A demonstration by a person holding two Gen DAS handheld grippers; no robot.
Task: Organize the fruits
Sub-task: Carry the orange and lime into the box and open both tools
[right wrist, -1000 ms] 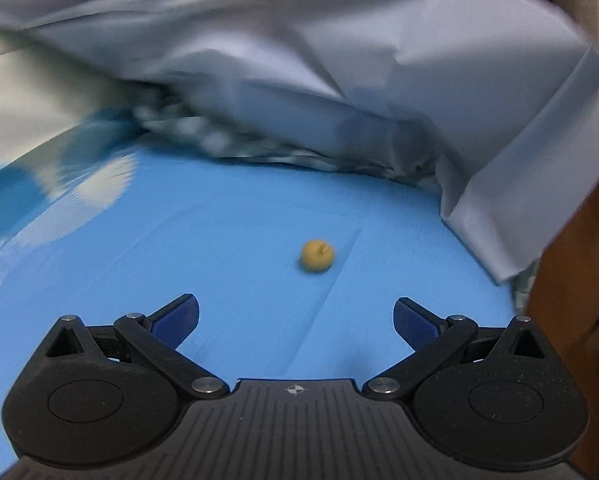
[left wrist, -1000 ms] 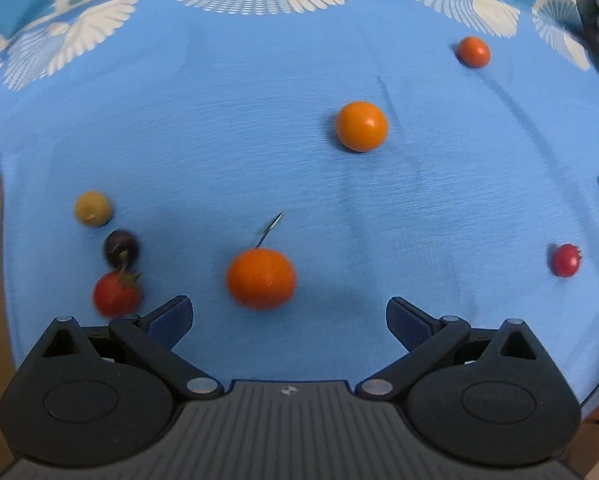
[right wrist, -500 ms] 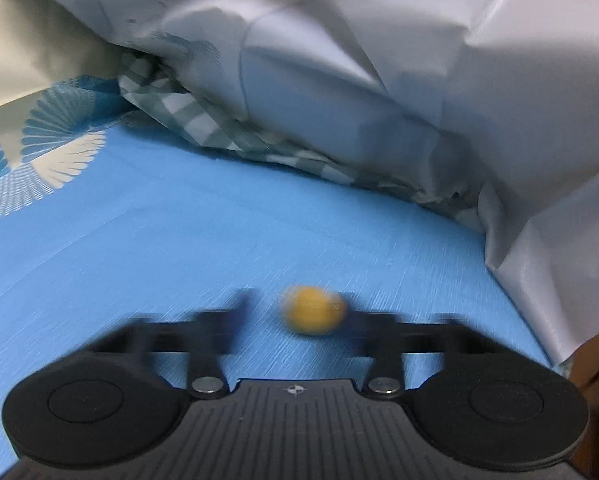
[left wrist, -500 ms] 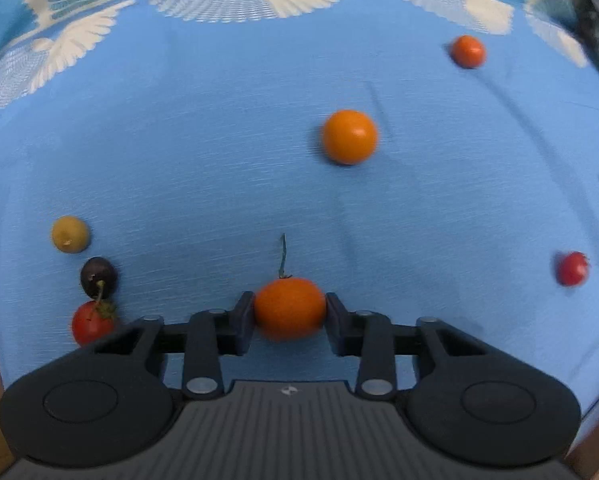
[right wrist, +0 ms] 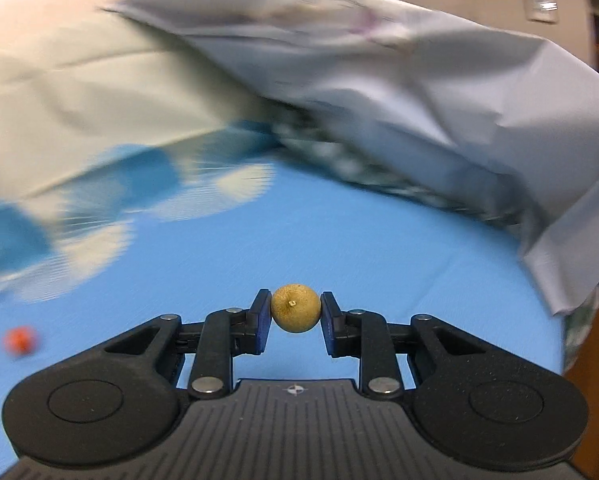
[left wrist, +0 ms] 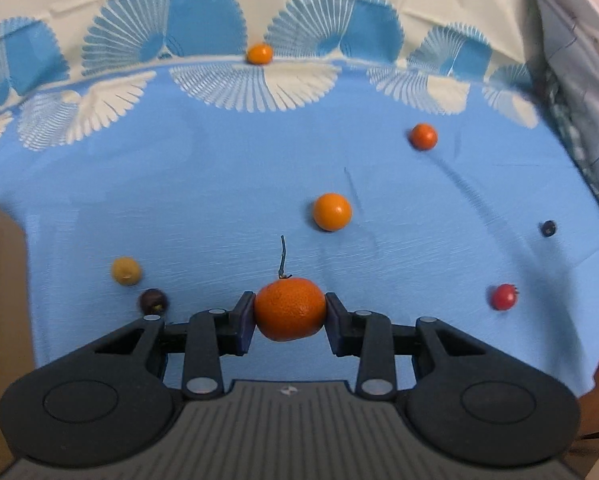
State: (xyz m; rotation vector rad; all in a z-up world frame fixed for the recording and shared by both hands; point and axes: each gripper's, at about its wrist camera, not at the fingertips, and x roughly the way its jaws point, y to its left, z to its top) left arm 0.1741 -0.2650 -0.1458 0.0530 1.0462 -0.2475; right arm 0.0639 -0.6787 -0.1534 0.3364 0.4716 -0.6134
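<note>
left fingers (left wrist: pixel 245 322) clamp tangerine (left wrist: pixel 290 309); right fingers (right wrist: pixel 259 318) clamp longan (right wrist: pixel 295 308)

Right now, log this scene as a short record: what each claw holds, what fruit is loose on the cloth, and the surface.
left claw: shut on stemmed tangerine
right claw: shut on small yellow-brown fruit
loose orange fruit: three, one mid-cloth, one far right, one at the patterned border
loose small fruit: yellow fruit, dark fruit beside it, red tomato, tiny dark berry
surface: blue cloth with white fan border
</note>
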